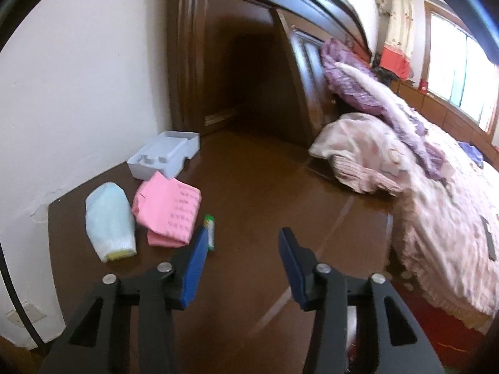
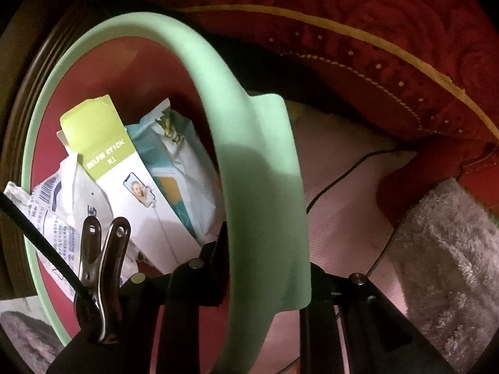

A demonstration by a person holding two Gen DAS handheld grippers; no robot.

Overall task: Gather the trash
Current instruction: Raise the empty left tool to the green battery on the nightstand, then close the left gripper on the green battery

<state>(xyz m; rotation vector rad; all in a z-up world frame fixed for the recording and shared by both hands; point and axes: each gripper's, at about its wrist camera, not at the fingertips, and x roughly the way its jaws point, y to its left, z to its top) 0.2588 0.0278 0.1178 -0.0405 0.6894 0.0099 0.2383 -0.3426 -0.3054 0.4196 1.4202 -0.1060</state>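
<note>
In the left wrist view, trash lies on the brown floor by the white wall: a rolled pale-blue diaper [image 1: 109, 221], a pink packet [image 1: 168, 212], a small green-and-white wrapper [image 1: 210, 233] and a white moulded tray [image 1: 165, 157]. My left gripper [image 1: 243, 232] hangs open above the floor just right of the wrapper, with nothing between its blue pads. In the right wrist view, my right gripper [image 2: 265, 265] is shut on the pale green rim [image 2: 249, 155] of a bin with a red inside. The bin holds a selfie stick box [image 2: 118, 168], a teal-and-white packet [image 2: 177, 162] and a white printed wrapper [image 2: 53, 205].
A bed [image 1: 436, 202] with a pink cover and a pillow [image 1: 358, 162] fills the right side, its dark headboard [image 1: 305, 71] behind. A metal clip [image 2: 99, 265] sits on the right gripper's left. Red cloth [image 2: 374, 31], a black cable [image 2: 343, 180] and a grey fluffy mat [image 2: 452, 265] surround the bin.
</note>
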